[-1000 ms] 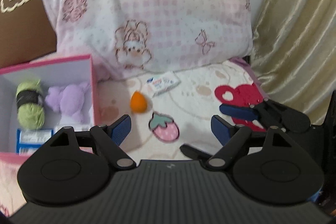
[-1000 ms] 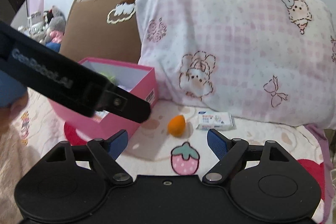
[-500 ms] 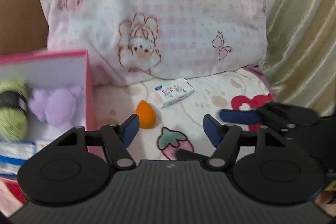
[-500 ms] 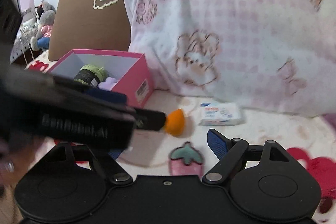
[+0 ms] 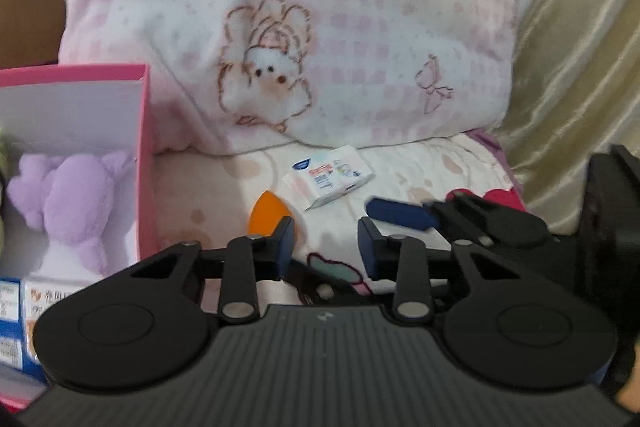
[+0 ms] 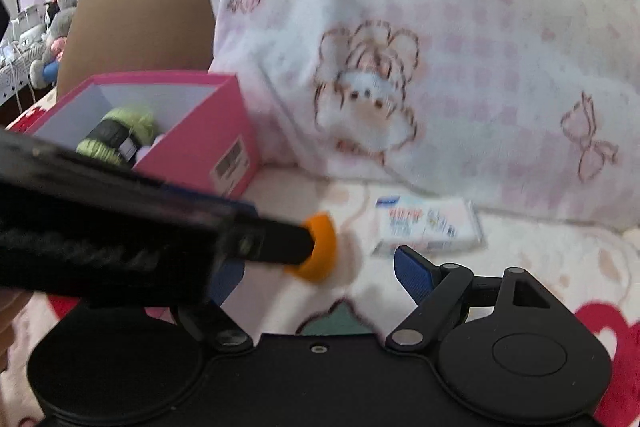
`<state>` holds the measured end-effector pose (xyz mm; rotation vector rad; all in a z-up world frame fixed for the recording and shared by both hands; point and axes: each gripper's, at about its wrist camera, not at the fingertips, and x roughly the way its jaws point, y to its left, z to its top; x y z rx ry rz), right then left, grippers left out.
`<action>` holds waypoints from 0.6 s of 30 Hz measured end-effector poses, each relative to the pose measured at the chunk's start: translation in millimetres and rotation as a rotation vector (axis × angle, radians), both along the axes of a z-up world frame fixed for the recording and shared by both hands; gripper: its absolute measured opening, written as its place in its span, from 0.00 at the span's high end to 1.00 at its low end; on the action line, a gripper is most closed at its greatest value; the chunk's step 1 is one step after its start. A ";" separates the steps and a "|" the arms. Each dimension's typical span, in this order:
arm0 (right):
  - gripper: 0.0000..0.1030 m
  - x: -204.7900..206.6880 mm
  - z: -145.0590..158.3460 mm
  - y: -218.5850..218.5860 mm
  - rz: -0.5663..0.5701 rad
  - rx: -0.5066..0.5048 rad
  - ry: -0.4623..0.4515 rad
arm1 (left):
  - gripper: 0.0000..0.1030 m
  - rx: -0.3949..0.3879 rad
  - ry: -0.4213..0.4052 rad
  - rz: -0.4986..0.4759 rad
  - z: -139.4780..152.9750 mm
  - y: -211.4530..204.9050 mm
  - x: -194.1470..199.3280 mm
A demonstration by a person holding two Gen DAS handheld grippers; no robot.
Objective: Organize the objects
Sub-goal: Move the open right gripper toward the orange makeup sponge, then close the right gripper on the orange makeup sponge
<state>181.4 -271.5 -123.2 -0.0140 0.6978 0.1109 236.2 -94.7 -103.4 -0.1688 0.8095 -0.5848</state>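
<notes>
Since a second ago both grippers have dropped toward the bedsheet [image 5: 224, 187] and pushed in; the pillow [image 5: 320, 27] fills more of each view. Left gripper [image 5: 326, 247] jaws were wide then, now narrow and closing. In the left view the orange sponge [image 5: 266, 213] sits just beyond its left finger, nothing seen between the pads. In the right view the left gripper's tip [image 6: 280, 245] overlaps the sponge [image 6: 320, 247]; grip or only contact, cannot tell. Right gripper [image 6: 316, 275] jaws stay wide, empty, pointing at the tissue pack [image 6: 428, 227].

Counts: one sponge, on the sheet right of the pink box [image 5: 142, 163]. One tissue pack loose near the pillow. One box, holding one purple plush [image 5: 68, 203], one green yarn [image 6: 120, 135], blue-white packets [image 5: 16, 323], number unclear. One brown cushion [image 6: 140, 27].
</notes>
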 end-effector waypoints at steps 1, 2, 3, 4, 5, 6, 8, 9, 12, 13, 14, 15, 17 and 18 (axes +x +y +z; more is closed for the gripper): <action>0.18 3.3 -2.0 -1.2 0.000 0.010 -0.007 | 0.70 0.026 -0.019 0.003 -0.7 -1.3 -1.3; 0.19 6.8 -5.2 -1.2 0.006 0.014 -0.002 | 0.72 0.051 -0.034 0.005 -1.3 -2.6 -1.8; 0.21 8.6 -8.3 0.2 0.013 0.006 0.003 | 0.74 0.071 -0.049 0.002 -2.1 -3.8 -1.9; 0.22 10.0 -12.1 3.2 0.024 -0.014 0.005 | 0.75 0.082 -0.059 0.000 -3.1 -4.8 -1.2; 0.23 10.5 -15.7 5.9 0.038 -0.027 0.006 | 0.76 0.084 -0.058 -0.005 -4.3 -4.9 -0.1; 0.27 11.7 -19.5 7.9 0.052 -0.033 0.013 | 0.79 0.080 -0.053 -0.013 -6.0 -5.1 1.5; 0.31 14.7 -26.2 9.2 0.066 -0.024 0.039 | 0.81 0.071 -0.042 -0.021 -10.1 -5.4 4.3; 0.31 15.5 -29.1 9.0 0.066 -0.011 0.045 | 0.81 0.077 -0.044 -0.020 -12.1 -6.2 5.4; 0.32 15.4 -34.2 9.4 0.063 -0.007 0.051 | 0.81 0.099 -0.050 -0.009 -17.9 -8.1 8.1; 0.33 16.5 -35.8 9.5 0.062 -0.005 0.053 | 0.81 0.103 -0.047 -0.005 -19.7 -8.1 9.3; 0.34 17.5 -36.5 9.8 0.059 0.000 0.049 | 0.82 0.106 -0.043 -0.003 -21.2 -8.2 10.4; 0.35 19.0 -37.3 10.1 0.054 0.010 0.045 | 0.82 0.107 -0.045 -0.003 -21.8 -8.3 11.0; 0.36 22.1 -38.5 9.1 0.047 0.050 0.035 | 0.82 0.112 -0.055 0.005 -22.0 -9.2 11.6; 0.36 24.6 -39.0 8.7 0.041 0.067 0.029 | 0.82 0.115 -0.060 0.008 -22.1 -9.6 11.9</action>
